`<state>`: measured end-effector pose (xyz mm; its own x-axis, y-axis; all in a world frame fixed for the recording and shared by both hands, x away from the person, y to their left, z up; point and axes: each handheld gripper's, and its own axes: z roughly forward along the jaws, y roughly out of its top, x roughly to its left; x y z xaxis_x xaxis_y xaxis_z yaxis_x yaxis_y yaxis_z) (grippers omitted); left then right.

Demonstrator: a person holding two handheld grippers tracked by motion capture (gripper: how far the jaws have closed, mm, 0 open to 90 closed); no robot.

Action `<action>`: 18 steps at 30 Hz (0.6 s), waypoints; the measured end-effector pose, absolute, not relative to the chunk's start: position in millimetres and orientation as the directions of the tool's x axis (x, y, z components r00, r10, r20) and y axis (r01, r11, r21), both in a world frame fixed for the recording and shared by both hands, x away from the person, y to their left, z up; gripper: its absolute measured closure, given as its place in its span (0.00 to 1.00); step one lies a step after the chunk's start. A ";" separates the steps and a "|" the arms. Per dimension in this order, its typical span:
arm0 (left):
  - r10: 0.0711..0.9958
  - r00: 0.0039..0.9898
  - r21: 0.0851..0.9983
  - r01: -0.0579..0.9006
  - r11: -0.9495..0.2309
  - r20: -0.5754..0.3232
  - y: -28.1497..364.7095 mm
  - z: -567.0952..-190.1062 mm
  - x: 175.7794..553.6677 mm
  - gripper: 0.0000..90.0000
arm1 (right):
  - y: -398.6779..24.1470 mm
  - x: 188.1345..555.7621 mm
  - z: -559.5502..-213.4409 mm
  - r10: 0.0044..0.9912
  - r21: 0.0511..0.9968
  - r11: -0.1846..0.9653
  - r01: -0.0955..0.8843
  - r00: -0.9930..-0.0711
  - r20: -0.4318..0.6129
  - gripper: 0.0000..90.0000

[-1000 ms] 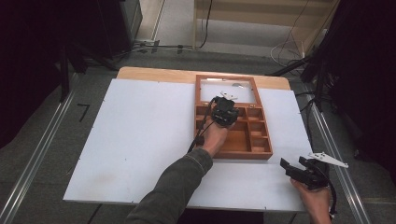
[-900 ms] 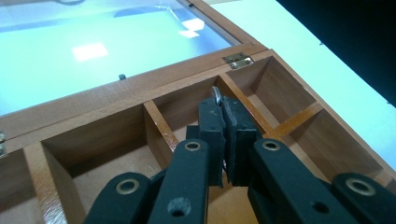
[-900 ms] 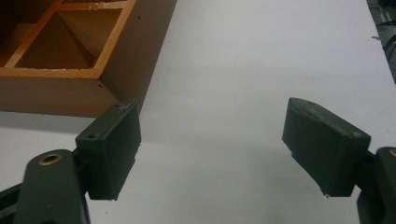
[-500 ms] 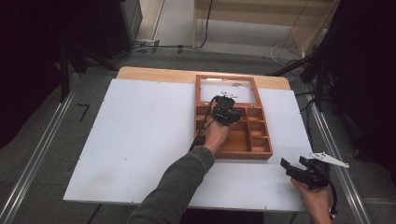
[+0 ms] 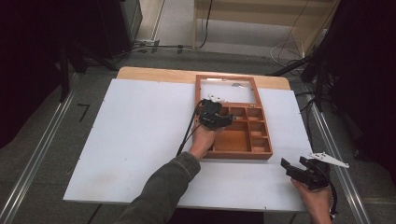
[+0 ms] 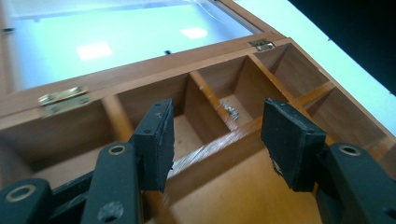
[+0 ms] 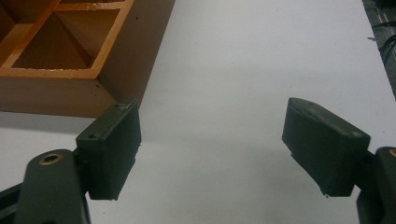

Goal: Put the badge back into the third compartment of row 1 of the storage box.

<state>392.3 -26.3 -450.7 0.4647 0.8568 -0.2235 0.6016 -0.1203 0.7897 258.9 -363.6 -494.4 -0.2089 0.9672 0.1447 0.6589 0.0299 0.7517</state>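
A brown wooden box (image 5: 263, 150) with several compartments lies on the white table, its glass lid (image 5: 228, 92) folded open flat at the far side. My left gripper (image 5: 223, 120) hovers over the box's left compartments, jaws open and holding nothing. In the left gripper view, my left gripper (image 6: 215, 140) looks over a wooden divider (image 6: 219, 144), and a small metal piece (image 6: 230, 110) lies in a compartment beyond. My right gripper (image 5: 294, 170) stands open above the table near the front right. In the right gripper view, my right gripper (image 7: 210, 149) sits over bare table with the box's corner (image 7: 93, 88) at its left.
Brass hinges (image 6: 63, 98) join the lid to the box. The white board (image 5: 140, 140) covers the table, with a wooden strip (image 5: 154, 73) at its far edge. Cables (image 5: 187, 133) trail from the left gripper. Dark equipment and metal rails (image 5: 327, 135) flank the table.
My left gripper has shifted slightly right and nearer over the box's compartments. The right gripper has stayed in place.
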 end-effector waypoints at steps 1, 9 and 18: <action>0.856 0.466 0.791 0.600 -0.121 -0.222 -22.1 -450.5 389.6 0.48 | -363.5 259.1 -494.5 0.967 0.751 0.030 0.659 -0.209 0.144 0.20; 0.864 0.455 0.808 0.579 -0.105 -0.214 13.7 -445.7 368.3 0.38 | -361.8 258.6 -494.9 0.969 0.748 0.033 0.663 -0.204 0.138 0.20; 0.879 0.434 0.814 0.572 -0.099 -0.198 55.9 -446.9 345.7 0.33 | -362.3 257.8 -496.3 0.972 0.743 0.030 0.669 -0.194 0.135 0.20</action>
<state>345.7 55.9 -446.9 0.4338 0.8790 -0.1980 0.5719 -0.0989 0.8143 257.8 -362.3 -496.3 -0.1939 0.9717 0.1349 0.6687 0.0303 0.7429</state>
